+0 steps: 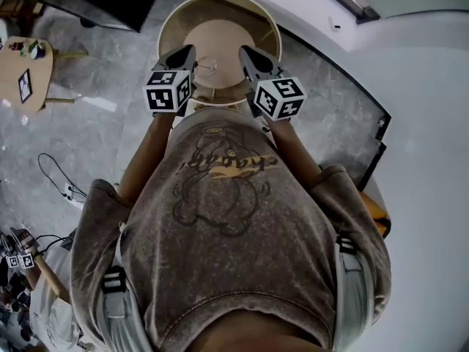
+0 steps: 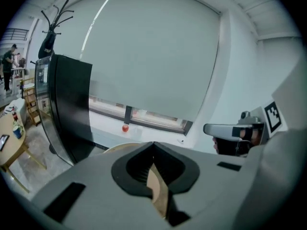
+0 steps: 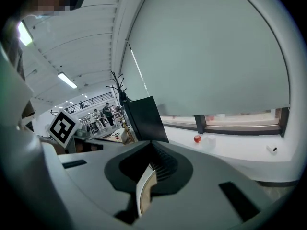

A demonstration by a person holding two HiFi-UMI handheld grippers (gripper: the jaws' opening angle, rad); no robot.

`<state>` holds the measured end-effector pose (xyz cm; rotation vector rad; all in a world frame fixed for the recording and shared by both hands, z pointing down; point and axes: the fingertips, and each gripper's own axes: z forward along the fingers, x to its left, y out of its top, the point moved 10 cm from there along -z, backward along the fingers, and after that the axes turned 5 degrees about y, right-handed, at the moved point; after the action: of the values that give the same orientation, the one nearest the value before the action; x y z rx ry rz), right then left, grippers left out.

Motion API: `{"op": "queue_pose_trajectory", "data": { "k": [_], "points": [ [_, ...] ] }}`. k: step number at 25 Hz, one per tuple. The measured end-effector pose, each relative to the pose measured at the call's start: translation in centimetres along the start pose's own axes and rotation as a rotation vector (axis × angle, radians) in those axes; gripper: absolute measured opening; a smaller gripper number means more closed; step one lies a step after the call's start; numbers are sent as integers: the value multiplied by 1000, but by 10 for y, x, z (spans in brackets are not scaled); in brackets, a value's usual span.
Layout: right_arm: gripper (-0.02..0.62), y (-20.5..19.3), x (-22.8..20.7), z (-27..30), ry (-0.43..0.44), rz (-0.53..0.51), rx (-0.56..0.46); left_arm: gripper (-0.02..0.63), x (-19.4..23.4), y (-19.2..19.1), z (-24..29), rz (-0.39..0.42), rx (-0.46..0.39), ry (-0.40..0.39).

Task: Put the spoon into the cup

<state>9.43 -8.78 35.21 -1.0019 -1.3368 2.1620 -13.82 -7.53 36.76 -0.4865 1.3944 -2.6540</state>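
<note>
The job looks barely begun. The person stands over the round table (image 1: 174,19) at the top middle of the head view, with both grippers held low above its near edge. The left gripper (image 1: 185,56) has its jaws pressed together with nothing between them. In its own view only a sliver of tan tabletop shows through the gap below the tips. The right gripper (image 1: 248,56) is the same, pinched closed and carrying nothing.

Between the two, near the middle of the tabletop, sits a small clear thing (image 1: 207,66) that I take to be the cup, though it is too faint to be sure. I cannot make out the spoon anywhere. It may lie by that clear thing or be hidden under the grippers.

Both gripper views aim up past the table at a pale blind and a window sill, so neither is lined up on anything. As I judge it, everything is left to do: find the spoon, pick it up, carry it over and drop it in.
</note>
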Motion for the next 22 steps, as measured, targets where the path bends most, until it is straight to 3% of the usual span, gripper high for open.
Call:
{"op": "queue_pose_trajectory", "data": {
  "k": [8,14,22],
  "points": [
    [20,24,10,-6,30,-114,-26,18,-23,28,-24,86,-112,-62],
    [20,43,20,-10,68,-174,-84,18,-28,48,-47,145,-218,-59],
    [20,50,23,-2,104,-180,-126,18,-18,63,-63,181,-361,-55]
  ]
}}
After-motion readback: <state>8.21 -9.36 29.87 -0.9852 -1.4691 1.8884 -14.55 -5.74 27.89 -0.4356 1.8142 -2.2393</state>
